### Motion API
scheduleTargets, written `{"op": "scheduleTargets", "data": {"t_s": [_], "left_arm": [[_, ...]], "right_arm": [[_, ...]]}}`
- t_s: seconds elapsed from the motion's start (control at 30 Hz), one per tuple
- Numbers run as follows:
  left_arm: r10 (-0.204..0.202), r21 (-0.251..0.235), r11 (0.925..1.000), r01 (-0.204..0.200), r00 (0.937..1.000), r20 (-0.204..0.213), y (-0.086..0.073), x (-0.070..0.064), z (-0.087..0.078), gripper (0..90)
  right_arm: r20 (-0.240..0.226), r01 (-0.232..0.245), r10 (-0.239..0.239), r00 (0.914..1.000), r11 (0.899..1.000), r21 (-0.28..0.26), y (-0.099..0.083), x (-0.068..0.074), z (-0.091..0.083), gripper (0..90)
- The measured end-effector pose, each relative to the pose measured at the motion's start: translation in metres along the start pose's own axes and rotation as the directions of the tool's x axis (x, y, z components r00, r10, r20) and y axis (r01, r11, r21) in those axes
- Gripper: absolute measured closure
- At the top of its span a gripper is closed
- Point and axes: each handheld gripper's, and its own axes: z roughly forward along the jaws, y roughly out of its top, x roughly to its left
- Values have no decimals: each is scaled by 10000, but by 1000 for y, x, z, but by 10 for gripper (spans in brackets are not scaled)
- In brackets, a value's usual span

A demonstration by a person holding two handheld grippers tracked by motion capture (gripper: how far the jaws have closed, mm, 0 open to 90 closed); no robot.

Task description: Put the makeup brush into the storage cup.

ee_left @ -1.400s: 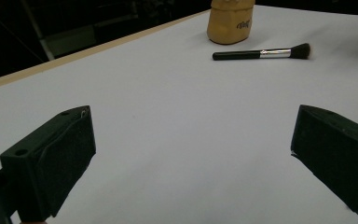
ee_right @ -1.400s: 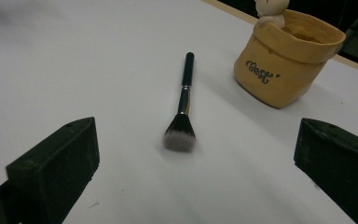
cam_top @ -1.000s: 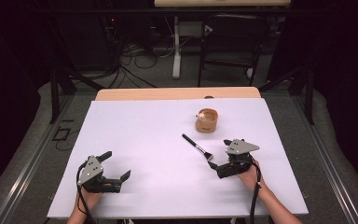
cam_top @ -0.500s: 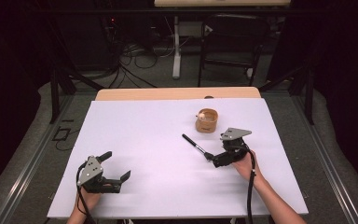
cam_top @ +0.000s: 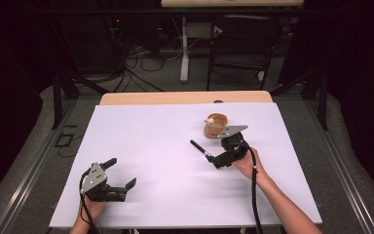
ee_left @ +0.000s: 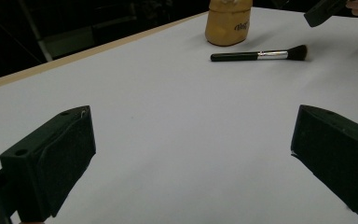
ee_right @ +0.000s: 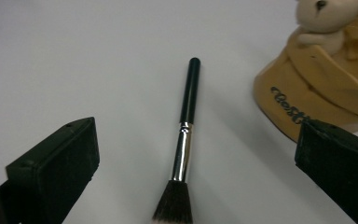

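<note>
A: Okay, left gripper sits low near the table's front-left edge, jaws wide apart, holding nothing. Brush?

B: Brush lies flat mid-table, between the right gripper's wide-open, empty jaws.

A: Risk?

B: Closing on the bristles could make it slip or roll; the holder is near, could get bumped. Plenty of open room leftward.
</note>
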Motion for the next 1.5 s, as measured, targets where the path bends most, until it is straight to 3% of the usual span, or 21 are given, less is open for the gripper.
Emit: {"op": "scheduleTargets", "data": {"t_s": [0.07, 0.1, 0.43, 0.7, 0.77, 0.9, 0.93, 1.03, 1.1, 1.13, 1.23, 1.33, 1.37, 1.4, 1.43, 1.5], "left_arm": [[7, 60, 10000, -7, 10000, -18, 0, -1, 0, 0], [20, 99, 9999, -19, 10000, -25, 0, -1, 0, 0], [-7, 78, 10000, 7, 10000, -69, 0, 0, 0, 0], [2, 105, 9999, -1, 10000, -70, 0, 0, 0, 0], [5, 119, 9999, -4, 10000, -86, 0, 0, 0, 0], [-10, 122, 9999, 11, 10000, -74, 0, 0, 1, 0], [-3, 124, 9999, 4, 10000, -67, 0, 0, 1, 0], [-15, 122, 9999, 15, 10000, -58, 0, 0, 1, 0], [-11, 135, 9999, 12, 10000, -62, 0, 0, 1, 0], [-4, 130, 9999, 5, 10000, -77, 0, 0, 1, 0], [7, 114, 9999, -6, 10000, -73, 0, 0, 0, 0], [-42, 98, 9999, 42, 10000, -67, 0, 0, 0, 0], [-39, 101, 9999, 40, 10000, -61, 0, 0, 0, 0], [-17, 126, 9999, 17, 10000, -51, 0, 0, 1, 0], [-17, 126, 9999, 17, 10000, -51, 0, 0, 1, 0], [27, 155, 9999, -26, 10000, -42, 0, 0, 2, 0]], "right_arm": [[-154, 73, -68, 9999, 9994, 332, 6, 1, 4, 0], [-329, 196, -166, 9993, 9954, 936, 13, 3, 8, 0], [-707, 531, -405, 9967, 9811, 1860, 37, 2, 24, 0], [-767, 348, -167, 9969, 9698, 2414, 49, -4, 29, 0], [-750, 334, -124, 9971, 9578, 2856, 52, -4, 29, 0], [-697, 330, -117, 9975, 9488, 3140, 56, -4, 35, 0], [-687, 374, -144, 9975, 9373, 3464, 57, -4, 35, 0], [-582, 214, -1, 9983, 9305, 3658, 56, -5, 41, 0], [-469, 207, -26, 9989, 9201, 3911, 56, -7, 44, 52], [-417, 146, 19, 9991, 9197, 3922, 56, -7, 45, 69], [-403, 198, -25, 9992, 8998, 4359, 56, -7, 48, 151], [-457, 196, 7, 9990, 8971, 4414, 54, -5, 52, 193], [-454, 205, 10, 9990, 8823, 4703, 54, -5, 52, 226], [-441, 241, -15, 9990, 8555, 5172, 55, -4, 53, 291], [-486, 315, -68, 9988, 8477, 5295, 55, -4, 55, 315], [-437, 243, -15, 9990, 8497, 5267, 54, -3, 57, 354]]}}
